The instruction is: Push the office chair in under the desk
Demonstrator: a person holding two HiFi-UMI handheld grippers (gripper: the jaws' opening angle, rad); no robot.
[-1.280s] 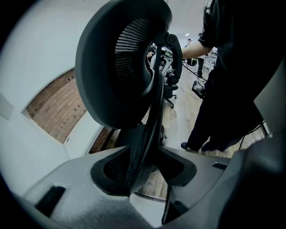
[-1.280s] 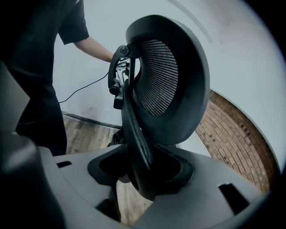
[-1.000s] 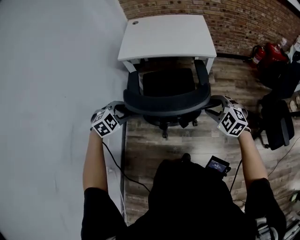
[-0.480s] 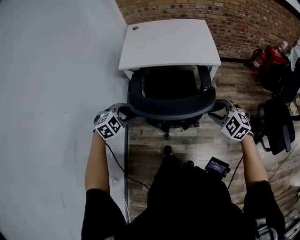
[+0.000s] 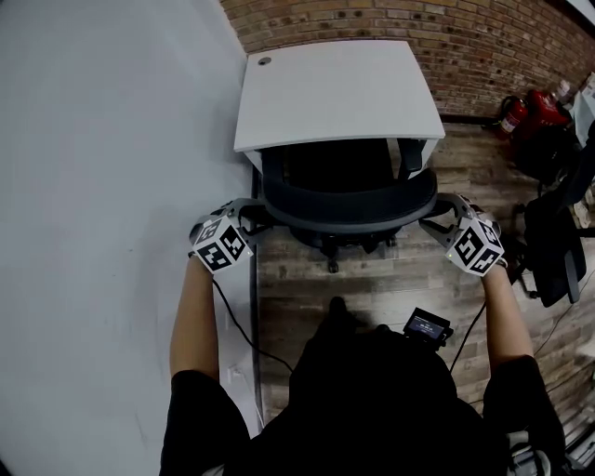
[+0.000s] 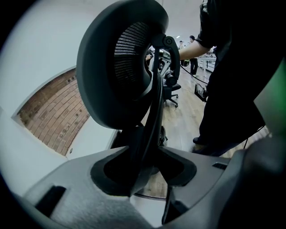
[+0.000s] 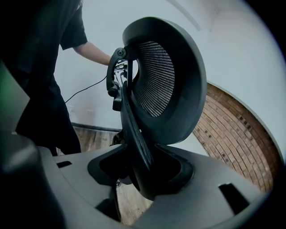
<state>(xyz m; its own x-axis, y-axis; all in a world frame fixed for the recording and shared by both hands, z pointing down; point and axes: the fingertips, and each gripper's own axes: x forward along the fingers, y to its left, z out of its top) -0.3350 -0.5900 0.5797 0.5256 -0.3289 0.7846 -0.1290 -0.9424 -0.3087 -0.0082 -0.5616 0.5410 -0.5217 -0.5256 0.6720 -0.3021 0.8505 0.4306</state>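
Note:
The black office chair's curved backrest (image 5: 349, 209) stands right at the front edge of the white desk (image 5: 335, 93), and the seat is mostly hidden under the desktop. My left gripper (image 5: 253, 217) holds the backrest's left edge. My right gripper (image 5: 435, 214) holds its right edge. In the left gripper view the mesh backrest (image 6: 120, 67) rises ahead, its frame rim running down between the jaws of the left gripper (image 6: 143, 167). The right gripper view mirrors this: the backrest (image 7: 165, 80) has its rim wedged in the right gripper (image 7: 140, 172).
A plain white wall (image 5: 112, 186) runs along the left, and a brick wall (image 5: 446, 23) stands behind the desk. Red fire extinguishers (image 5: 525, 107) and a dark bag or chair (image 5: 553, 246) sit at the right. A cable trails over the wood floor (image 5: 400, 279).
The chair has rolled away from me, further under the desk, so the seat and armrests are now mostly covered. Both grippers travelled forward with the backrest, keeping their hold.

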